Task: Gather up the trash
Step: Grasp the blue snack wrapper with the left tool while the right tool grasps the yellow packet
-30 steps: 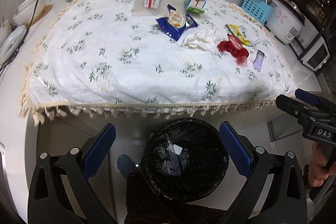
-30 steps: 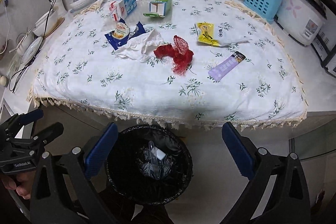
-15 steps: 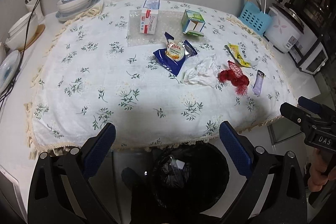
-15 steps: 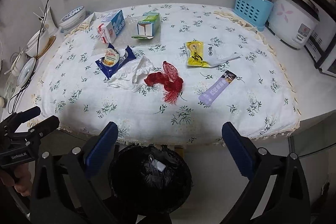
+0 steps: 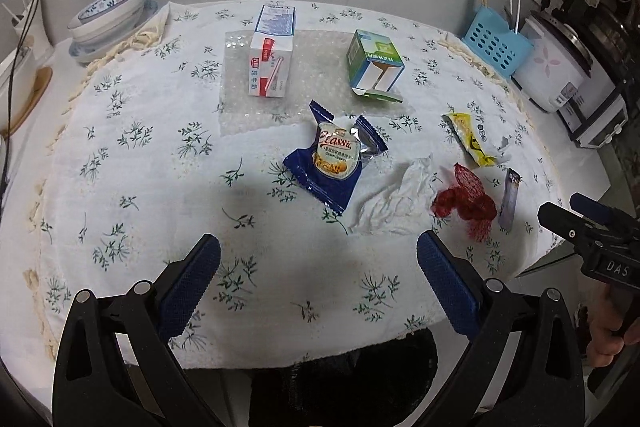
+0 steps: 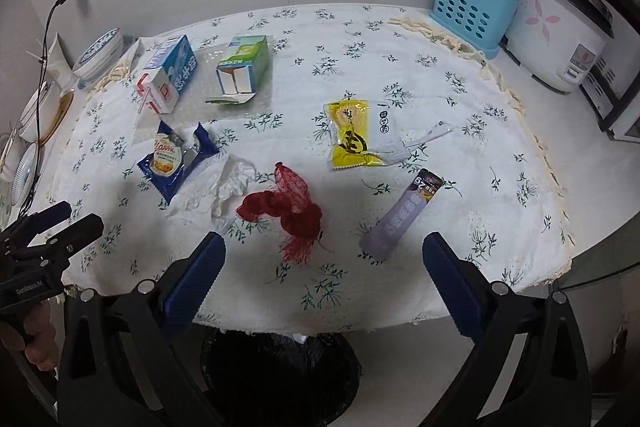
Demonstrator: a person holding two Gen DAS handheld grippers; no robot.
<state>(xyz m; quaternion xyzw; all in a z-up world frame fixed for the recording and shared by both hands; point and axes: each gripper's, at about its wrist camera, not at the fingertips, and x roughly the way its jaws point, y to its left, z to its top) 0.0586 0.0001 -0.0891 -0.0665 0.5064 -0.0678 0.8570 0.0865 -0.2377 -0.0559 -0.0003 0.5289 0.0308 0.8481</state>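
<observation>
Hovering above the near edge of the worktop (image 5: 592, 183), the left hand-held gripper (image 5: 318, 281) was held with its blue pads spread wide and nothing between them. The right hand-held gripper (image 6: 324, 283) was likewise held spread and empty, just over the cloth's fringe.

Trash was scattered across the floral tablecloth (image 5: 132, 163). A blue cookie wrapper (image 5: 334, 161) was seen near the middle, with a crumpled white tissue (image 5: 396, 199) touching its right side. A red mesh net (image 6: 290, 211) was lying just beside the tissue, and a purple sachet (image 6: 402, 215) was found to its right, well apart from it. A yellow snack wrapper (image 6: 358, 133) was placed farther back. A milk carton (image 5: 270, 61) and an opened green box (image 5: 374, 65) were resting on a sheet of bubble wrap (image 5: 312, 75) toward the rear.

A black-lined trash bin (image 6: 280, 375) was partly seen below the worktop's edge. A blue utensil basket (image 6: 470, 13) and a rice cooker (image 6: 556, 35) were standing at the far right corner.
</observation>
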